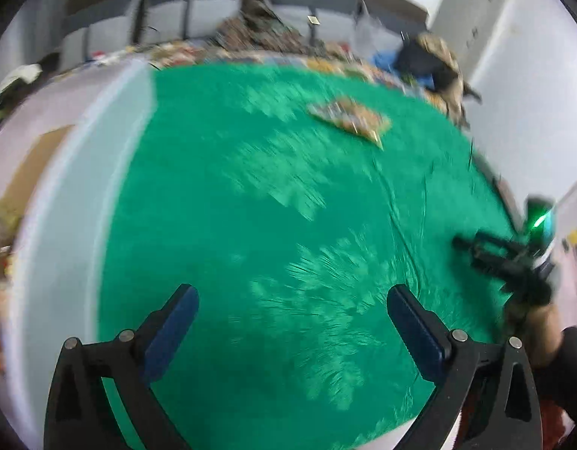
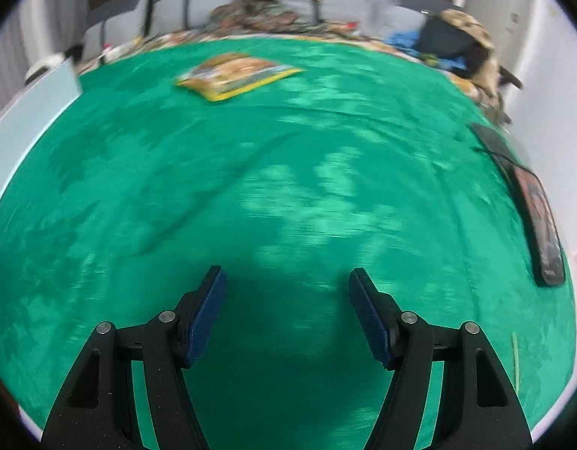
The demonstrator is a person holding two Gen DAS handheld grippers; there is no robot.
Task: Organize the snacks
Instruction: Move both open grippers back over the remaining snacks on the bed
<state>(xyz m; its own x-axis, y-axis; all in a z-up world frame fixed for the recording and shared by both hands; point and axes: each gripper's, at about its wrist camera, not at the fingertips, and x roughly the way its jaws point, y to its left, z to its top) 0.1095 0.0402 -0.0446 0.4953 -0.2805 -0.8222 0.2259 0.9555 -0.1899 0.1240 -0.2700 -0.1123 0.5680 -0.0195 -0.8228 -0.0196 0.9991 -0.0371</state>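
Observation:
A flat yellow snack packet [image 2: 237, 74] lies on the green cloth [image 2: 288, 195] toward the far side; the left wrist view shows the same snack packet [image 1: 348, 117], blurred. My left gripper [image 1: 292, 296] hangs over the cloth with its blue pads wide apart and nothing between them. My right gripper [image 2: 287, 281] is also open and empty above the cloth. In the left wrist view the right gripper [image 1: 502, 258] shows at the right edge, held by a hand. Both pictures are smeared by motion.
A dark flat packet [image 2: 539, 210] lies at the cloth's right edge. A pale blue-white surface [image 1: 63, 202] borders the cloth on the left. Heaped patterned fabric [image 2: 258, 11], a dark bag [image 2: 449, 45] and grey bins stand along the far side.

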